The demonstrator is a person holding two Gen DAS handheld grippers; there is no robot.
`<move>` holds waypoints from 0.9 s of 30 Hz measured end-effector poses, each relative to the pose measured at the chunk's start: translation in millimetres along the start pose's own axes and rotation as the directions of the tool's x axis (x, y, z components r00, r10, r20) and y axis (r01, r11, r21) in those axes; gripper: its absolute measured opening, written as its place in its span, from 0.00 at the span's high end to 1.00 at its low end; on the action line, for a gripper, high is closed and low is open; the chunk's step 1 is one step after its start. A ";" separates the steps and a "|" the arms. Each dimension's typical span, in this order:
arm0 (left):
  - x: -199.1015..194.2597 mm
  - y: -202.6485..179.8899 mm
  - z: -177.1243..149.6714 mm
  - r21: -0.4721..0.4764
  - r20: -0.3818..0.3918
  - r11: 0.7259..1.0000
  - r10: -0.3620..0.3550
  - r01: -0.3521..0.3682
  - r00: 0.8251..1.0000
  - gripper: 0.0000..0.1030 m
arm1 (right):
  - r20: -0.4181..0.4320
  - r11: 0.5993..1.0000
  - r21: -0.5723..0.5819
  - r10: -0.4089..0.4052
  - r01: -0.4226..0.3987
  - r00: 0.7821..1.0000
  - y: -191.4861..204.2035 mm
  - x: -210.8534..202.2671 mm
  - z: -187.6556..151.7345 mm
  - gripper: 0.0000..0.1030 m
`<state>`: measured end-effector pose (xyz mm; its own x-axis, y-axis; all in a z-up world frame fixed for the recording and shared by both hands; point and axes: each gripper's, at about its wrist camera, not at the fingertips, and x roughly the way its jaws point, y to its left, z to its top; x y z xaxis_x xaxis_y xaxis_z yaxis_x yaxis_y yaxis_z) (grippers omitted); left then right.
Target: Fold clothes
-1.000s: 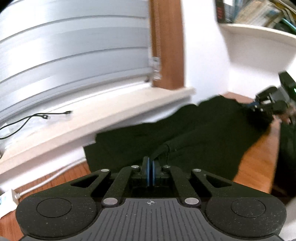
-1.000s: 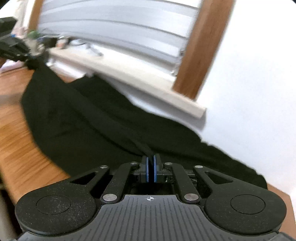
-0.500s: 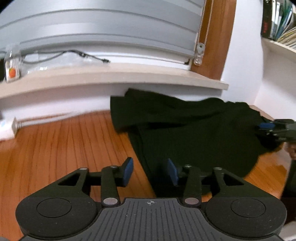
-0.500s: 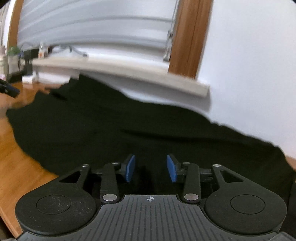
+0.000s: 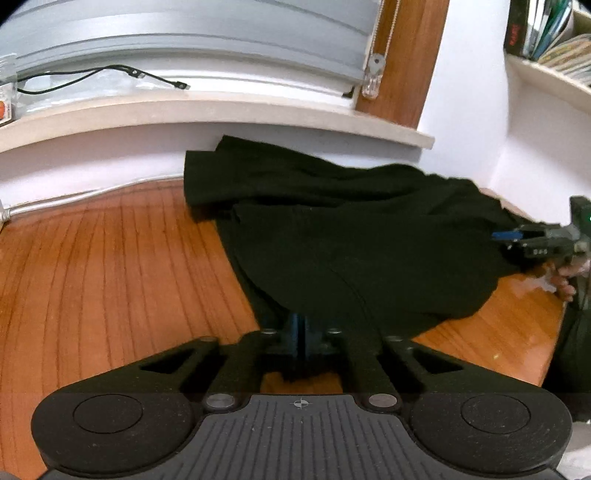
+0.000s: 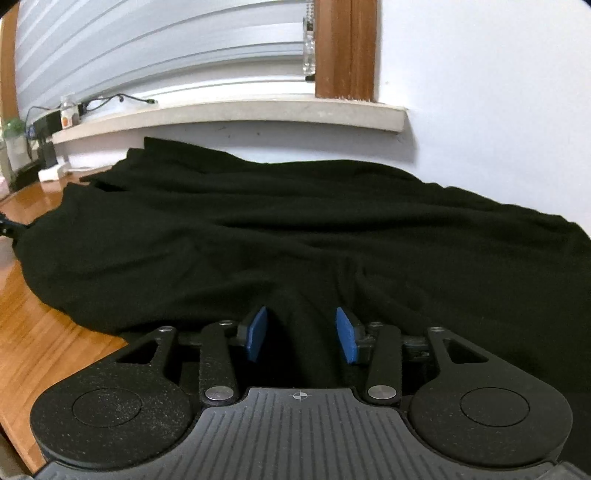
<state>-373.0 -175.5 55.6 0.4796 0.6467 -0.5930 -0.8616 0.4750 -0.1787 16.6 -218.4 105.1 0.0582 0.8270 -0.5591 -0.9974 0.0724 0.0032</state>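
Black garment (image 5: 354, 236) spread in loose folds over a wooden table (image 5: 110, 266), far edge bunched up against the white wall under a pale window sill (image 5: 207, 110). Left gripper (image 5: 300, 332) low at the garment's near hem, blue pads pressed flat together; hem lying right at the tips, but too dark and blurred to say whether any cloth is pinched there. Right gripper (image 6: 302, 334) set on the cloth on the other side, jaws parted partway and opening, blue pads (image 6: 256, 332) standing clear on either side of a raised ridge of fabric, not pressing on it. Same right gripper seen from the left wrist view at the far right edge of the garment (image 5: 517, 238), carried by a hand (image 5: 561, 277) with fingers resting near the table's edge. Bare wood to the left of the garment, plus a strip along the near right corner. Black cable (image 5: 110, 74) lying on the sill beneath grey blinds (image 5: 184, 33), brown window frame (image 5: 402, 59) beside them, white cord (image 5: 74, 199) along the foot of the wall, books on a shelf (image 5: 546, 33) at upper right.
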 end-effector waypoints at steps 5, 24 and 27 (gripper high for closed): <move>-25.3 -3.8 -13.7 0.029 -0.036 1.000 0.008 -0.007 0.999 0.99 | -0.016 0.999 -0.026 0.025 -0.026 1.000 1.0 -9.7 -4.7 0.58; 37.0 -91.5 73.6 0.181 0.066 0.981 -0.082 0.069 0.994 0.26 | 0.122 0.999 0.042 -0.013 0.008 0.992 -28.4 -81.7 -29.4 0.45; 83.7 -126.8 93.8 0.223 0.043 0.963 -0.164 0.151 0.985 0.25 | 0.128 0.996 0.053 -0.082 0.076 0.988 -48.7 -103.5 -37.9 0.44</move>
<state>-208.0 -125.6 102.3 0.6213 0.5849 -0.5214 -0.7205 0.6880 -0.0866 57.5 -328.6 131.4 0.1450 0.8827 -0.4469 -0.9864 0.1645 0.0049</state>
